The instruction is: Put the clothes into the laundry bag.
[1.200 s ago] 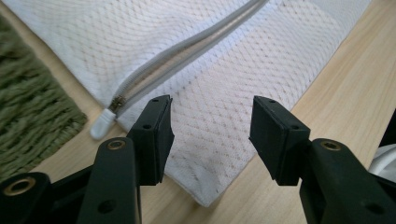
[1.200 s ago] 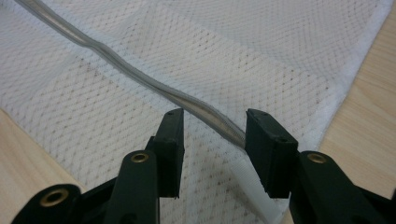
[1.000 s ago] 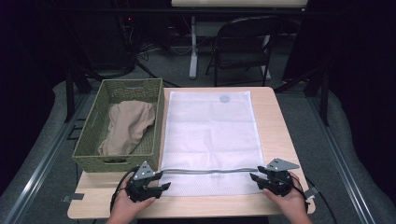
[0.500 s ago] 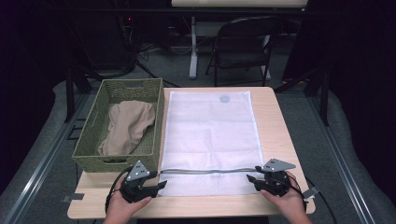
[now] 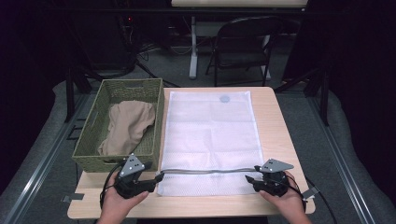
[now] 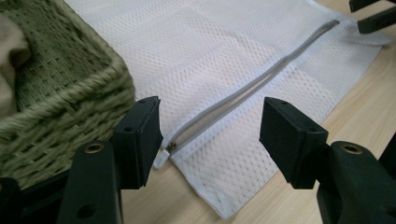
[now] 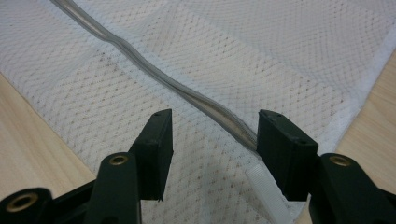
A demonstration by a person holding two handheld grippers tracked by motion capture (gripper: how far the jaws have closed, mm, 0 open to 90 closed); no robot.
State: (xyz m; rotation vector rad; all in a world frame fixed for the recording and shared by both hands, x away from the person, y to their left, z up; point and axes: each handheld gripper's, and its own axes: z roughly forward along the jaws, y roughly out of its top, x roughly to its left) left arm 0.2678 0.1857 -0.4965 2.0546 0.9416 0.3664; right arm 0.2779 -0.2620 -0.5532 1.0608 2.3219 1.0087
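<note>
White mesh bag: lies flat on the worktop, long side running away from the person, its near end between the two grippers.
Zipper: grey, runs across the bag near its close edge, from one gripper to the other; in the right gripper view it shows slightly parted and wavy.
Zipper pull: small metal piece at the end of the zipper next to the basket, lying on the mesh just ahead of the left gripper's jaws.
Left gripper: held in the person's left hand at the near left corner of the bag; its jaws have just been opening and now stand apart, pads clear of the mesh, with the zipper end in the gap below them.
Right gripper: held in the right hand at the near right corner of the bag; its jaws have just been opening too and stand apart over the mesh, the zipper passing between them without being pinched.
White strap: a ribbed tab at the bag's corner, just beside the right gripper's jaw.
Green woven basket: stands on the left of the worktop, touching or just beside the bag's long edge.
Tan cloth: crumpled inside the basket.
Folding chair: on the floor beyond the far end of the worktop.
</note>
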